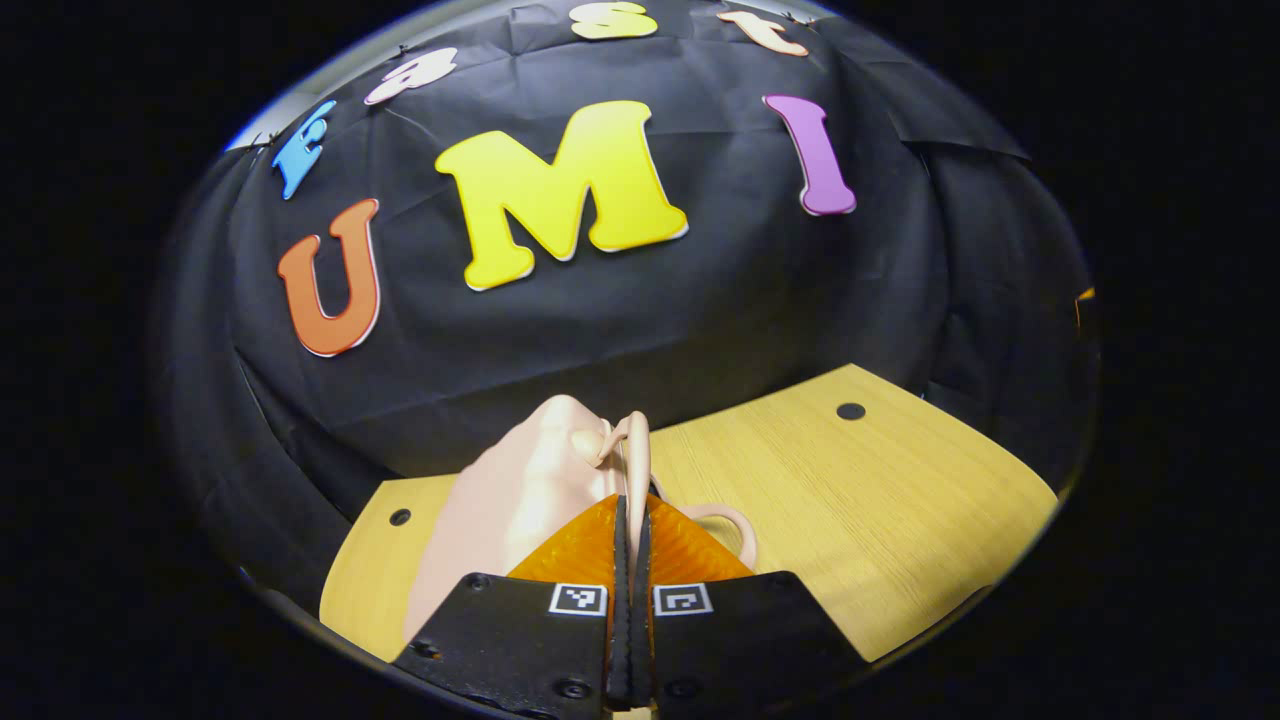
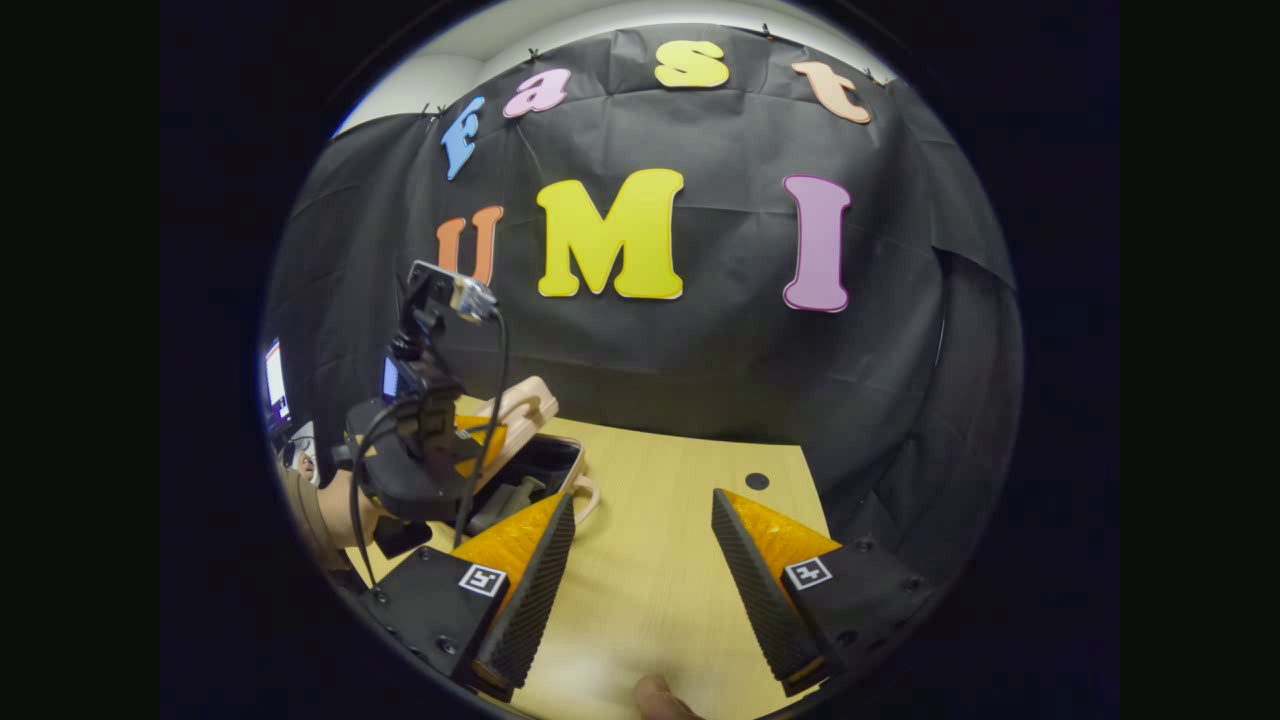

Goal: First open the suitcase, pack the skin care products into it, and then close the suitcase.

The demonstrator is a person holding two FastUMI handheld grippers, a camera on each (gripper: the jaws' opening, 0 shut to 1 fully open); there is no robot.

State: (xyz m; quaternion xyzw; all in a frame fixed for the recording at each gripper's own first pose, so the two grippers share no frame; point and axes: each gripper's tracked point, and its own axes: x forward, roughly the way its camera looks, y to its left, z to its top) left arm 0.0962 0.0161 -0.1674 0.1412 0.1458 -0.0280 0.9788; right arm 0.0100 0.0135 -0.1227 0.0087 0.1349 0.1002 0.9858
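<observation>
Wooden table [image 2: 660,560]; left claw [image 1: 631,520] pinching suitcase lid [image 1: 540,480].

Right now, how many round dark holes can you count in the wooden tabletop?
2 in the left gripper view: one hole at the far right of the tabletop, one hole at the far left beside the suitcase. Others may be hidden.

Staged recording booth, lab-like rather than a home: black cloth wall [image 2: 700,380] pinned up as backdrop, plain light-wood table [image 2: 660,560] with round holes, lit computer screens [image 2: 275,380] at the far left edge behind the table.
</observation>
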